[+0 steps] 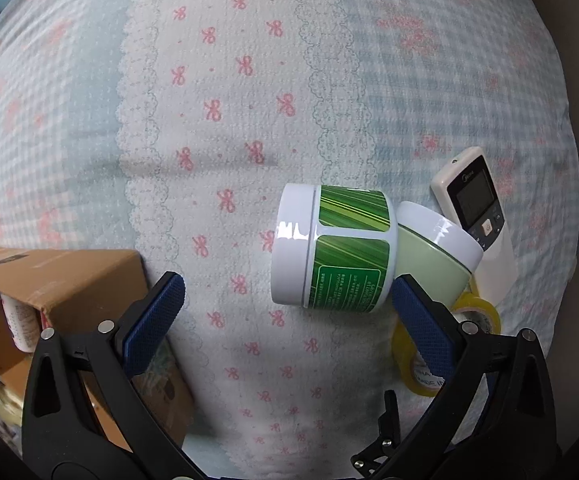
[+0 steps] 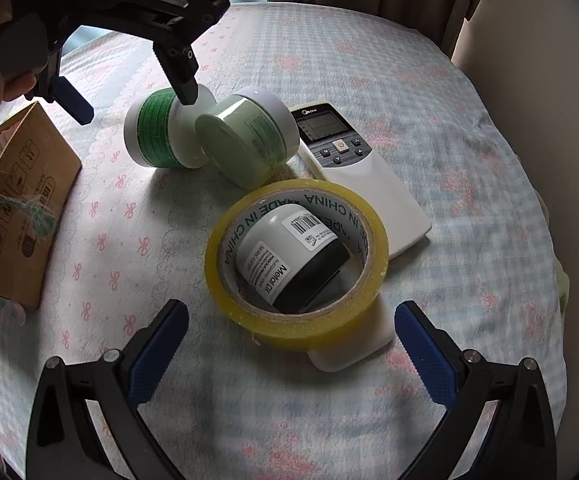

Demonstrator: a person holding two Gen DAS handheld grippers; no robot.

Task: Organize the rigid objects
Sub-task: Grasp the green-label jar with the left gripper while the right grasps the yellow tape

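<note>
Left gripper (image 1: 287, 312): jaws spread wide, nothing between the blue pads; it hangs over the patterned cloth (image 1: 225, 92), just short of the green-labelled jar (image 1: 335, 250).
Right gripper (image 2: 291, 344): also wide open and empty, low over the cloth (image 2: 429, 92), with the tape roll (image 2: 295, 264) right in front of its fingers.
Green-labelled jar: on its side, white lid toward the left in the left wrist view; in the right wrist view (image 2: 157, 136) one tip of the left gripper (image 2: 135, 90) sits right over its base.
Pale green jar (image 1: 437, 248): tilted, leaning against the base of the green-labelled jar; the right wrist view shows its flat green bottom facing the camera (image 2: 245, 144).
Remote control (image 1: 475, 208): lies beside the pale green jar, screen up; the right wrist view shows its full white body (image 2: 369, 176) running under the edge of the tape roll.
Tape roll: only a yellow sliver behind the right finger in the left wrist view (image 1: 477, 312); the right wrist view shows the whole ring, resting partly on a white flat object (image 2: 353, 346).
Small grey jar (image 2: 289, 256): black lid, barcode label, lying inside the tape ring; seen only from the right wrist.
Cardboard box (image 1: 49, 280): open, at the left, items inside; the right wrist view gives just its printed flap (image 2: 17, 204).
</note>
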